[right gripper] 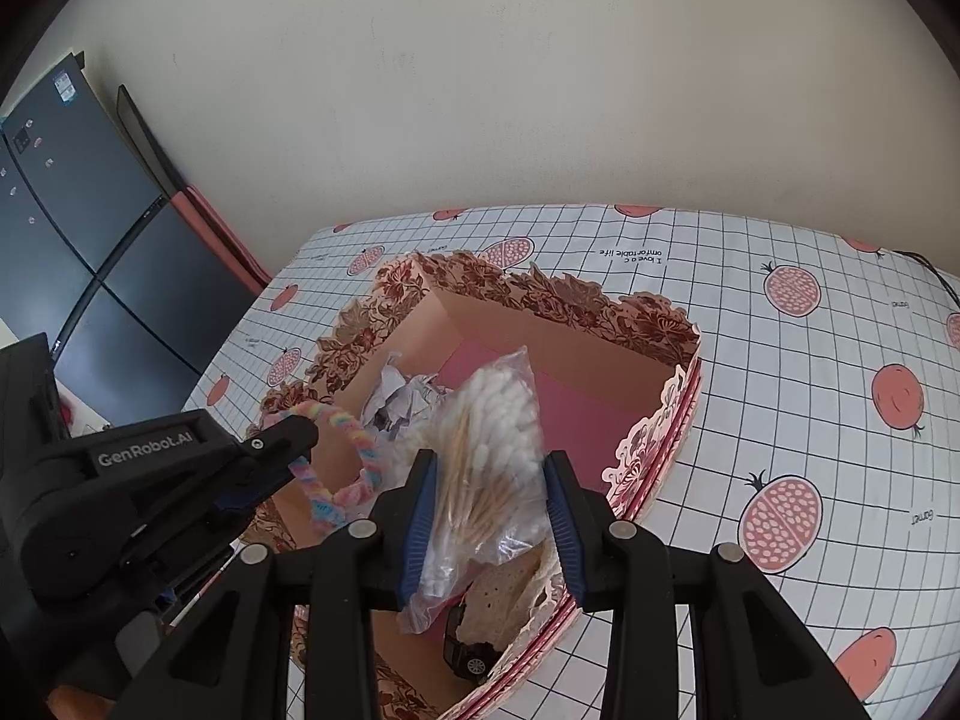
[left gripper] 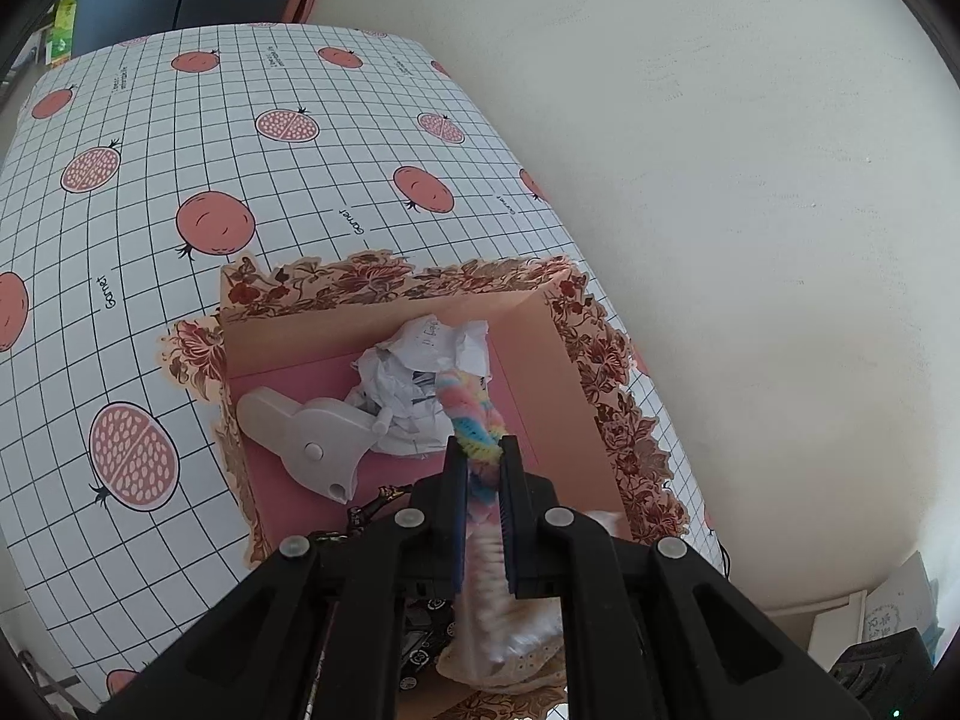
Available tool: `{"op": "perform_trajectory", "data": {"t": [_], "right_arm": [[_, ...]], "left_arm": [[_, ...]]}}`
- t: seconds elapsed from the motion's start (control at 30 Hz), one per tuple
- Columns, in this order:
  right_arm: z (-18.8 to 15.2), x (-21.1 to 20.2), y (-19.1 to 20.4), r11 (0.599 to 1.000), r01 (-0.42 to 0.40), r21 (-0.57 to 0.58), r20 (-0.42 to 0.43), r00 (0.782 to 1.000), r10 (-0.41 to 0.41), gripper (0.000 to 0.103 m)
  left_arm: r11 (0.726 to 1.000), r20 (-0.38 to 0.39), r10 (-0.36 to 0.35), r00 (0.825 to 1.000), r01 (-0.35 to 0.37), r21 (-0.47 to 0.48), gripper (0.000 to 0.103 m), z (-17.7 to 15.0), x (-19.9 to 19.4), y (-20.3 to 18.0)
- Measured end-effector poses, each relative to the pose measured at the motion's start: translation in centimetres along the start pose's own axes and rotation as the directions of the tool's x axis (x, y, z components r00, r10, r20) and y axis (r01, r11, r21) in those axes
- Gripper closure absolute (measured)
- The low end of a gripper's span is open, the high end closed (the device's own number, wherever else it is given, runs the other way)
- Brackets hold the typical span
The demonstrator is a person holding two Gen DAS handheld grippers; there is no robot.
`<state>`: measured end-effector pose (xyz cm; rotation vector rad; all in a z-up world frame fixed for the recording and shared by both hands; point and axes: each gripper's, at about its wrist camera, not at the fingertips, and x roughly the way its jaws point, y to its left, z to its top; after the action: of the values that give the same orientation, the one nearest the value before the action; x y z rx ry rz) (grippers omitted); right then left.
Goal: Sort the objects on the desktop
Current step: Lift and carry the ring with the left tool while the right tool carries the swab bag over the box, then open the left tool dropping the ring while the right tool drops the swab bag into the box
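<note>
A floral-edged cardboard box [left gripper: 384,285] with a pink floor stands on the table; it also shows in the right wrist view [right gripper: 576,324]. My left gripper [left gripper: 483,450] is shut on a pastel rainbow fuzzy loop [left gripper: 465,405] and holds it over the box; the left gripper [right gripper: 288,450] and the loop [right gripper: 354,450] also show in the right wrist view. My right gripper [right gripper: 489,483] is shut on a clear bag of cotton swabs [right gripper: 492,438] above the box. Inside lie crumpled paper [left gripper: 414,384], a grey plastic tool [left gripper: 312,444] and a black toy car [right gripper: 471,654].
The table wears a white grid cloth with pomegranate prints [left gripper: 216,222]. A plain wall [left gripper: 750,180] runs along the table's edge. A dark fridge [right gripper: 66,228] stands beyond the table. A lacy beige cloth [right gripper: 510,588] lies in the box near the car.
</note>
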<state>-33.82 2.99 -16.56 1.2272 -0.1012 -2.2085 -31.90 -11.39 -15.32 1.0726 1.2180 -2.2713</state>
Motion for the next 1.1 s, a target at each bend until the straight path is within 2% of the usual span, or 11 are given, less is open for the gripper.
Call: {"op": "perform_trajectory", "data": {"t": [0.37,0.43,0.57,0.6,0.67,0.77,0.87,0.9,1.1], "right_arm": [[-0.3,0.6,0.4,1.000,0.017,-0.023,-0.021,1.000,-0.017,0.064],[-0.3,0.5,0.4,1.000,0.018,-0.025,-0.024,1.000,-0.019,0.064],[-0.3,0.6,0.3,0.999,0.022,-0.023,-0.031,0.999,-0.022,0.064],[-0.3,0.6,0.3,0.999,0.021,-0.024,-0.032,0.999,-0.022,0.064],[-0.3,0.6,0.4,0.999,0.023,-0.026,-0.035,0.999,-0.024,0.064],[-0.3,0.6,0.3,0.999,0.024,-0.029,-0.038,0.999,-0.025,0.064],[-0.4,0.6,0.4,0.999,0.028,-0.029,-0.041,0.999,-0.029,0.064],[-0.4,0.6,0.4,0.999,0.029,-0.030,-0.041,0.999,-0.030,0.062],[-0.4,0.3,0.3,0.998,0.044,-0.038,-0.042,0.998,-0.046,0.050]], "left_arm": [[1.000,-0.034,0.020,0.999,-0.021,-0.021,0.093,-0.3,1.0,0.5],[0.999,-0.042,0.025,0.999,-0.026,-0.022,0.088,-0.4,1.2,0.5],[0.999,-0.044,0.034,0.998,-0.035,-0.023,0.064,-0.5,1.3,0.5],[0.999,-0.044,0.036,0.998,-0.037,-0.023,0.060,-0.5,1.3,0.5],[0.999,-0.047,0.036,0.998,-0.037,-0.021,0.059,-0.5,1.3,0.5],[0.999,-0.051,0.029,0.998,-0.031,-0.025,0.049,-0.5,1.4,0.5],[0.999,-0.055,0.032,0.998,-0.033,-0.018,0.045,-0.6,1.4,0.4],[0.999,-0.056,0.032,0.998,-0.034,-0.019,0.042,-0.7,1.4,0.4],[0.999,-0.060,0.036,0.998,-0.038,-0.020,0.037,-0.8,1.2,0.2]]}}
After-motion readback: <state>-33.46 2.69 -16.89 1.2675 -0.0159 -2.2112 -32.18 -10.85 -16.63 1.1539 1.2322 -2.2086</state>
